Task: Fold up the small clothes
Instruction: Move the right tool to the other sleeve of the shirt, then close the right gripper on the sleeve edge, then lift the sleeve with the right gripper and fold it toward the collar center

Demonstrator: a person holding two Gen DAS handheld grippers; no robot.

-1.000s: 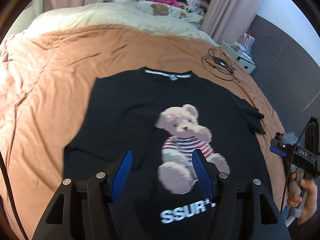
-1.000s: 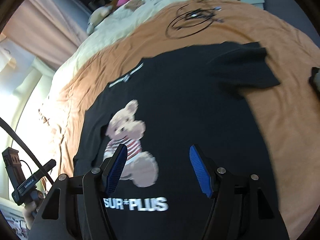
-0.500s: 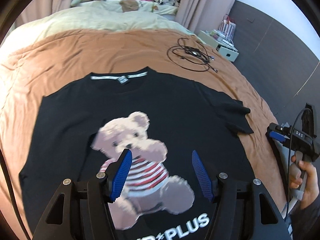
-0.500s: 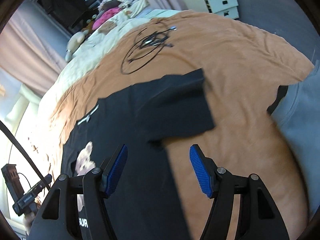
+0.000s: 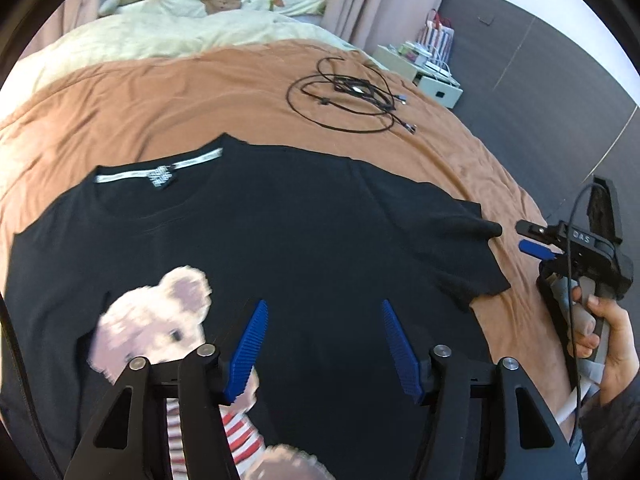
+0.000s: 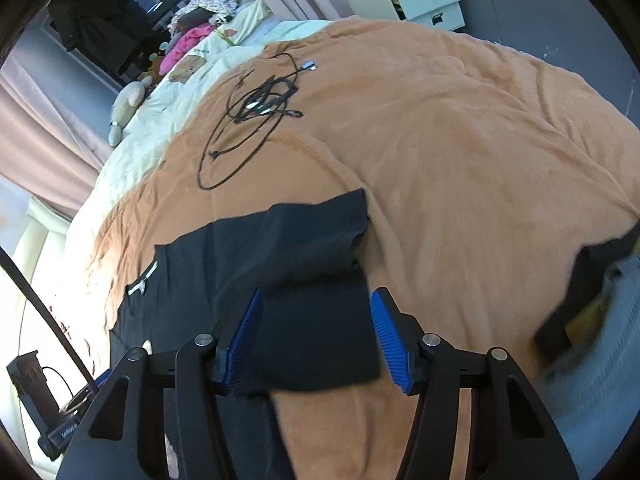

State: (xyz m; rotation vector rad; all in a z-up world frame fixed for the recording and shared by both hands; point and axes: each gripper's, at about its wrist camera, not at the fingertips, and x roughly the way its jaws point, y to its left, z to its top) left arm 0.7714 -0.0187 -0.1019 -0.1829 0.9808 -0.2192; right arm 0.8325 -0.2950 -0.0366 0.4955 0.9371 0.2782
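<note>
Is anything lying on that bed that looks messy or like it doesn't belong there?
Yes. A tangle of black cables lies loose on the orange blanket, beyond the black T-shirt and not touching it. Also, the shirt's sleeve is rumpled rather than flat. Nothing looks spilled or damaged.

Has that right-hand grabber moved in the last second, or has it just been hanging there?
Yes. The right gripper has swung to its right: the black T-shirt lies still on the orange blanket, and the sleeve, not the bear print, now sits between its open fingers.
</note>
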